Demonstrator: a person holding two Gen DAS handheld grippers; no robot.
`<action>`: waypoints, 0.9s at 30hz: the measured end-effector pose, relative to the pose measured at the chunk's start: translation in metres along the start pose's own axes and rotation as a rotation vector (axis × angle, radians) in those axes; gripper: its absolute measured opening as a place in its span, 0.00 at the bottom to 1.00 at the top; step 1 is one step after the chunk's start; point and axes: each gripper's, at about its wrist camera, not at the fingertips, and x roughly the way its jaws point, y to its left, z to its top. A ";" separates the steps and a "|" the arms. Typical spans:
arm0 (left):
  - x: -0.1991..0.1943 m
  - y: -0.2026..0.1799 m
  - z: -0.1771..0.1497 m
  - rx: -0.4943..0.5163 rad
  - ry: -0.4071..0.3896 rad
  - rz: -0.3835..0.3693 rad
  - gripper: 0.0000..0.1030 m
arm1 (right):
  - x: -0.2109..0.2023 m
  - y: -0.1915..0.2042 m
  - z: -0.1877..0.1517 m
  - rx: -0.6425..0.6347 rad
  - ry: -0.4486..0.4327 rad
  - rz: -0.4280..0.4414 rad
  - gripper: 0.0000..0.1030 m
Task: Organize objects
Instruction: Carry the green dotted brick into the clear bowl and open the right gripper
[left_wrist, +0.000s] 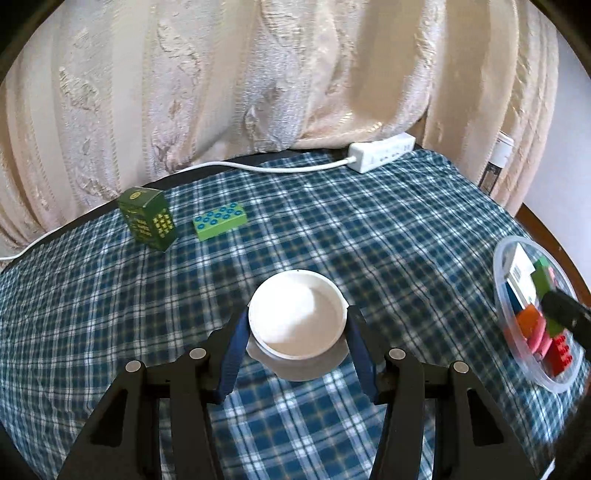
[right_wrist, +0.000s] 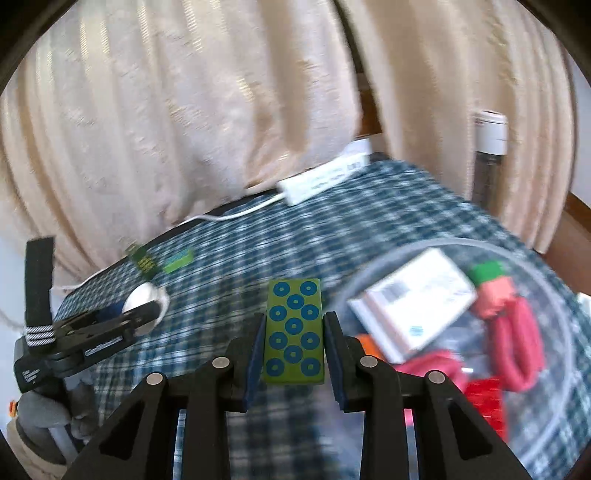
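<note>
While the curtain (left_wrist: 258, 74) fills the whole back of both views, the table (left_wrist: 369, 229) under its blue plaid cloth carries everything the job concerns. At about three o'clock in the left wrist view sits the clear round container (left_wrist: 498, 266), already holding a white box, an orange piece, a pink one, a red brick and a green block, so a good share of the sorting looks done. At eleven o'clock a white power strip (left_wrist: 382, 151) with its cord lies by the curtain. The left tool (left_wrist: 297, 325) is clamped on a small white cup (left_wrist: 295, 317), its blue pads pressing the cup's rim from both sides. At ten o'clock a dark green box (left_wrist: 147, 221) and a dotted light green brick (left_wrist: 219, 220) lie just beside each other, untouched, so by my reckoning they are left to collect, along with the cup. The right tool (right_wrist: 294, 345) is closed tight on a green brick with blue dots (right_wrist: 294, 328), held lengthwise near the container's rim, apparently on its way in. Only the right wrist view shows that held brick, the container's full contents with looped pink cord, and a gloved hand at eight o'clock bearing the left tool; only the left view shows the cup's empty inside sharply, the right view being blurred.
</note>
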 end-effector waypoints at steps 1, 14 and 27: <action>0.000 -0.003 -0.001 0.004 0.000 -0.003 0.52 | -0.002 -0.007 0.000 0.013 -0.002 -0.014 0.32; -0.016 -0.042 -0.003 0.065 -0.011 -0.052 0.52 | -0.015 -0.081 -0.001 0.084 -0.018 -0.128 0.32; -0.029 -0.095 -0.004 0.143 -0.009 -0.114 0.52 | 0.000 -0.113 0.000 0.051 0.043 -0.090 0.32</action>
